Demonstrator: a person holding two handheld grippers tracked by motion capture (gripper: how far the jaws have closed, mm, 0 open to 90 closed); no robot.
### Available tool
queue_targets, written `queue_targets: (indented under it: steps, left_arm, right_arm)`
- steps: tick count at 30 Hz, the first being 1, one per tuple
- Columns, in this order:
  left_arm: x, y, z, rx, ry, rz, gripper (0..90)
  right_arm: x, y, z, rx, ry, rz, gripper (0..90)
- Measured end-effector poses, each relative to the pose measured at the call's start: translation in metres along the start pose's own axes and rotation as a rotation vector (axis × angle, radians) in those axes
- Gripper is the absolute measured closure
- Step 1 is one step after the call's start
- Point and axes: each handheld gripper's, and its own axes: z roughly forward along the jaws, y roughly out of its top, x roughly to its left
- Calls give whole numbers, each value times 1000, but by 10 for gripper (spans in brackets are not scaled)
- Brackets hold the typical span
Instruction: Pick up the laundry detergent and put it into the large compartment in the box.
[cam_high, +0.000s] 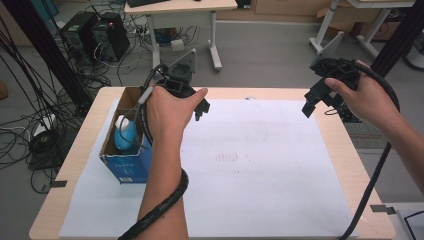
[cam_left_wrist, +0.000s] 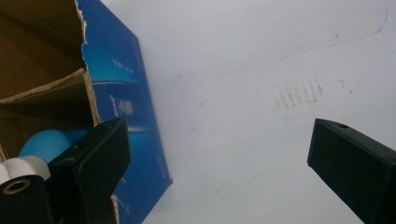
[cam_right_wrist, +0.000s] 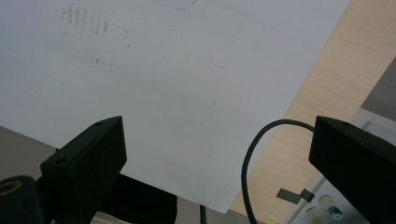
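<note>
- A grey floor (cam_high: 270, 50) spreads behind the work area, with a pale desk (cam_high: 180, 7) at the far side and another table leg frame at the far right.
- A light wooden table (cam_high: 345, 150) fills the near part of the high view, and a large white paper sheet (cam_high: 260, 170) covers most of its top, leaving bare wood along the right and left edges.
- The sheet carries faint smudges near its middle and a thin curved pencil line farther back.
- A blue cardboard box (cam_high: 131, 167) stands open-topped on the left part of the sheet, brown inside, with a torn upper edge.
- A blue bottle (cam_high: 125, 135) with a white cap stands inside the box; the box walls hide its lower part.
- Two black computer towers (cam_high: 97, 32) sit on the floor at the far left among a tangle of cables (cam_high: 30, 135).
- The left gripper (cam_high: 200, 107) is held above the table just right of the box, its jaws spread wide with nothing between them; in the left gripper view one jaw overlaps the box and bottle.
- The right gripper (cam_high: 312, 102) hangs in the air over the sheet's far right part, well away from the box, jaws also spread wide and empty.
- A black cable (cam_right_wrist: 252, 177) curves across the right gripper view.
- Small strips of grey tape (cam_high: 57, 183) sit at the table's side edges.
- The print on the box is too blurred to read.
</note>
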Motion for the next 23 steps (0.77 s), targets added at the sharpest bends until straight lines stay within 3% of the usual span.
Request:
queue_targets:
  steps: [23]
  left_arm:
    - [-3,3,13,20,-32,-4,67]
  right_arm:
    - [-1,1,0,5,4,-17,39]
